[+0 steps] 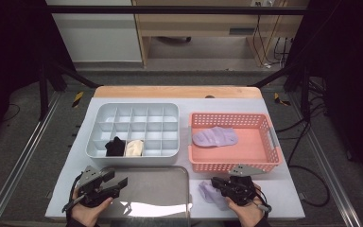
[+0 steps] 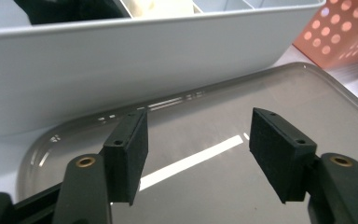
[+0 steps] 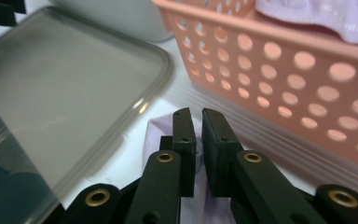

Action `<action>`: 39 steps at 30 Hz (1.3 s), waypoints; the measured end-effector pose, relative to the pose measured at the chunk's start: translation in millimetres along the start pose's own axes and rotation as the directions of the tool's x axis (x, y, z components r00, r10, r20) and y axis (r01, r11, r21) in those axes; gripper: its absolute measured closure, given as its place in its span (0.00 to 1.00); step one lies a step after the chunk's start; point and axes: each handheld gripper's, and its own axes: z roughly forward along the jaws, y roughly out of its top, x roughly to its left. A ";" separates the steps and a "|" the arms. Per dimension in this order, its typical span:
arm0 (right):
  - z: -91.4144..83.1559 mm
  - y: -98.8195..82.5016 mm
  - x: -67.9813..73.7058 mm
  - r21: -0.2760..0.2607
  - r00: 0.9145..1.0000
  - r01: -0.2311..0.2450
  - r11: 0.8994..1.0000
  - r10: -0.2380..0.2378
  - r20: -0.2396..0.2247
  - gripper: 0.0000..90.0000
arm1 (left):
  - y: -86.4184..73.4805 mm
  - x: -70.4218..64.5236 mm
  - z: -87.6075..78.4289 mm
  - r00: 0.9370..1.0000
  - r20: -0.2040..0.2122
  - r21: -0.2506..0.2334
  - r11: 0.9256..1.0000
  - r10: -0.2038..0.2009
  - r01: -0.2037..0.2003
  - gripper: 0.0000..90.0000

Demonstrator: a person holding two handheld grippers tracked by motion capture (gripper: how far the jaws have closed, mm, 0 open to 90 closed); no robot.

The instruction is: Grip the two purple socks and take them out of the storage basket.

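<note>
I find the lilac sock (image 1: 208,191) flat on the white table (image 1: 283,194), in the gap between the grey tray (image 1: 170,177) and the front wall of the pink basket (image 1: 269,163). My right gripper (image 1: 217,182) stands over it, jaws drawn almost together; in the right gripper view the right gripper (image 3: 198,122) has a fold of the sock (image 3: 156,133) pinched between the pads, with the rest of the cloth spread under the jaws.

A second lilac sock (image 1: 215,137) lies inside the basket, toward its left half.

My left gripper (image 1: 118,182) sits over the left end of the tray. In the left gripper view the left gripper (image 2: 198,140) has its jaws wide apart with nothing between them, only the bare tray (image 2: 214,186) below.

Behind the tray sits the grey divided box (image 1: 131,156). Its front row holds a black sock (image 1: 115,146) and, in the next compartment to the right, a cream sock (image 1: 134,148), side by side.
</note>
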 end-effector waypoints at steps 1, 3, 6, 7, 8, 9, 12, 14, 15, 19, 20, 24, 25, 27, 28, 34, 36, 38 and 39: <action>3.6 -2.4 0.0 0.009 1.000 0.007 1.000 -0.007 0.008 0.93 | -0.1 0.8 0.1 1.000 0.002 0.005 1.000 -0.006 0.006 0.42; 7.7 -4.4 0.1 0.015 1.000 0.013 1.000 -0.013 0.021 0.91 | -0.1 1.7 -0.7 1.000 -0.003 0.003 1.000 -0.009 0.009 0.42; 11.5 -6.3 0.1 0.024 0.999 0.022 0.999 -0.023 0.036 0.89 | -0.1 2.5 -1.4 1.000 -0.009 0.002 1.000 -0.013 0.013 0.43; 15.4 -8.2 0.4 0.036 0.999 0.026 0.999 -0.028 0.039 0.87 | 0.0 3.1 -1.4 1.000 -0.011 0.005 1.000 -0.021 0.021 0.43; 16.3 -8.6 1.1 0.039 0.999 0.028 0.999 -0.030 0.038 0.86 | 0.0 3.2 -1.3 1.000 -0.011 0.005 1.000 -0.019 0.019 0.43; 16.8 -8.6 1.6 0.038 0.999 0.034 0.999 -0.035 0.042 0.84 | 0.0 3.2 -1.3 1.000 -0.011 0.005 1.000 -0.019 0.019 0.43; 14.9 -7.1 1.5 0.014 0.998 0.022 1.000 -0.023 0.053 0.74 | 0.1 3.2 -1.8 1.000 0.007 0.002 1.000 -0.018 0.018 0.44; 11.7 -5.6 1.3 -0.008 0.998 0.012 1.000 -0.012 0.056 0.70 | 0.3 3.8 -2.3 1.000 0.016 -0.004 1.000 -0.019 0.019 0.45; 10.2 -4.9 1.2 -0.016 0.998 0.012 1.000 -0.011 0.058 0.68 | 0.4 4.1 -2.5 1.000 0.018 -0.006 1.000 -0.024 0.024 0.45; 4.7 -1.5 3.2 -0.033 0.997 0.020 0.999 -0.017 0.081 0.62 | 0.5 4.8 -2.4 1.000 0.012 0.003 1.000 -0.025 0.025 0.45; 4.7 -1.5 3.2 -0.033 0.997 0.020 0.999 -0.017 0.081 0.62 | 0.5 4.8 -2.4 1.000 0.012 0.003 1.000 -0.025 0.025 0.45; -4.0 4.5 6.1 -0.070 0.996 0.019 0.997 -0.013 0.085 0.55 | 0.7 4.9 -2.2 1.000 0.011 0.006 1.000 -0.025 0.025 0.45; -5.8 5.7 6.6 -0.080 0.996 0.016 0.997 -0.009 0.090 0.53 | 0.8 5.2 -1.8 1.000 0.010 0.008 1.000 -0.024 0.024 0.45; -10.3 9.1 7.0 -0.101 0.996 0.006 0.995 0.004 0.094 0.50 | 0.9 5.2 -1.4 1.000 0.008 0.010 1.000 -0.023 0.023 0.44; -11.7 10.5 6.5 -0.111 0.995 0.007 0.994 0.005 0.100 0.49 | 0.8 4.8 -1.6 1.000 0.006 0.011 1.000 -0.023 0.022 0.44; -22.2 20.4 3.1 -0.151 0.992 0.004 0.989 0.015 0.125 0.45 | 0.3 5.2 -1.4 1.000 0.003 0.012 1.000 -0.021 0.021 0.44; -26.9 26.1 1.4 -0.170 0.989 0.003 0.985 0.022 0.148 0.45 | 0.4 5.7 -1.8 1.000 0.002 0.010 1.000 -0.021 0.021 0.44; -29.7 30.8 -0.6 -0.178 0.986 0.001 0.984 0.029 0.162 0.44 | 0.5 5.8 -1.8 1.000 0.001 0.010 1.000 -0.021 0.021 0.43; -32.9 36.1 -3.1 -0.193 0.984 -0.001 0.981 0.035 0.172 0.43 | 0.6 5.8 -1.9 1.000 0.002 0.008 1.000 -0.022 0.022 0.43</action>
